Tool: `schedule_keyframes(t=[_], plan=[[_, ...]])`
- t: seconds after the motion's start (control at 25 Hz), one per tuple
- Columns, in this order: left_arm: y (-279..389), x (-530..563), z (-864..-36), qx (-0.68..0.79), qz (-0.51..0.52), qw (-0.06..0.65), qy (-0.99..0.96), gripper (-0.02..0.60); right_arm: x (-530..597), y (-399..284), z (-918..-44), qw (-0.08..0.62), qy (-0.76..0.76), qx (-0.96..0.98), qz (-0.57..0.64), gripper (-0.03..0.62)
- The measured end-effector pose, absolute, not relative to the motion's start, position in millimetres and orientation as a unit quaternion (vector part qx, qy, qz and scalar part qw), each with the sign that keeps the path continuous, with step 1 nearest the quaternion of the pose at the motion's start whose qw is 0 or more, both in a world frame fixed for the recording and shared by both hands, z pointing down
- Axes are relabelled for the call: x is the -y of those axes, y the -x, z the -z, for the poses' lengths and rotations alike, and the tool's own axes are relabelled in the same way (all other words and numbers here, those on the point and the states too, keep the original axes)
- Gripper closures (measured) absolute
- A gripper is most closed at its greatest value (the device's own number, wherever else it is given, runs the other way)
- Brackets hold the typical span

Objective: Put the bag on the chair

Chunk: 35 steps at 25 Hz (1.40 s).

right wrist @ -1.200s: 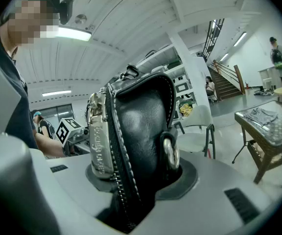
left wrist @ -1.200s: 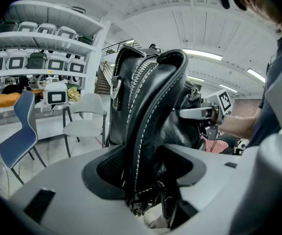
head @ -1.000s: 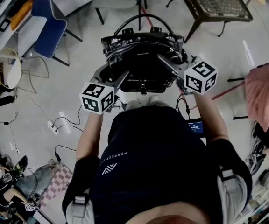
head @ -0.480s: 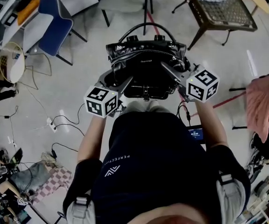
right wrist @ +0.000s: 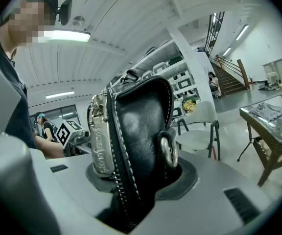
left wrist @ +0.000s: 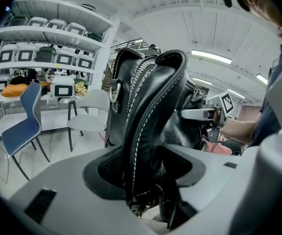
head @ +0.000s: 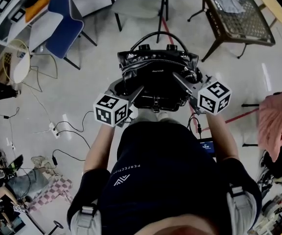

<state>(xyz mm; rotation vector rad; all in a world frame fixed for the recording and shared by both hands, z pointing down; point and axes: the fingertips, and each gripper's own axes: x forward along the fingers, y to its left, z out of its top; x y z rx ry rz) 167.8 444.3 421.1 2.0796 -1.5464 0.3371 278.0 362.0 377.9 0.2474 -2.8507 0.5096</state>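
Observation:
A black leather handbag [head: 158, 75] with arched handles hangs in the air in front of the person, clamped at both ends. My left gripper [head: 133, 89] is shut on its left end, and the stitched leather [left wrist: 148, 116] fills the space between the jaws. My right gripper [head: 181, 81] is shut on the right end, where a metal ring and zipper trim [right wrist: 131, 136] show between the jaws. A light grey chair [head: 138, 4] stands on the floor just beyond the bag; it also shows as the chair [left wrist: 89, 114] in the left gripper view and the chair [right wrist: 199, 129] in the right gripper view.
A blue chair [head: 62, 21] stands to the left of the grey one. At the upper right is a dark mesh-top table [head: 234, 13]. A pink cloth [head: 278, 116] hangs at the right edge. Cables [head: 58, 131] trail over the floor at the left. Shelves [left wrist: 58, 43] line the far wall.
In the head view the grey chair and the floor around it have slid down and closer to the bag. Both grippers keep the same hold on the bag.

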Motion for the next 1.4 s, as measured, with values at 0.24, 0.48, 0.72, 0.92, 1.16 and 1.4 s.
schedule_keyframes(t=[0.24,0.48,0.72,0.92,1.16,1.4], plan=[[-134,-415,-425,0.562,-0.114,0.273,-0.773,0.344,-335,-245,-376,0.123,-0.09,0.973,-0.173,0.43],[-85,-369,-422,0.557,-0.103,0.28,-0.775,0.344,-291,-195,-367,0.13,-0.096,0.973,-0.166,0.431],[-52,-340,-420,0.552,-0.103,0.278,-0.779,0.344,-264,-163,-366,0.127,-0.106,0.972,-0.167,0.433],[-38,-335,-422,0.547,-0.107,0.283,-0.78,0.345,-260,-150,-368,0.126,-0.11,0.97,-0.176,0.433],[3,-322,-421,0.543,-0.109,0.287,-0.781,0.345,-247,-111,-367,0.126,-0.115,0.968,-0.186,0.434],[29,-288,-431,0.546,-0.106,0.297,-0.776,0.347,-211,-83,-378,0.135,-0.111,0.966,-0.192,0.434]])
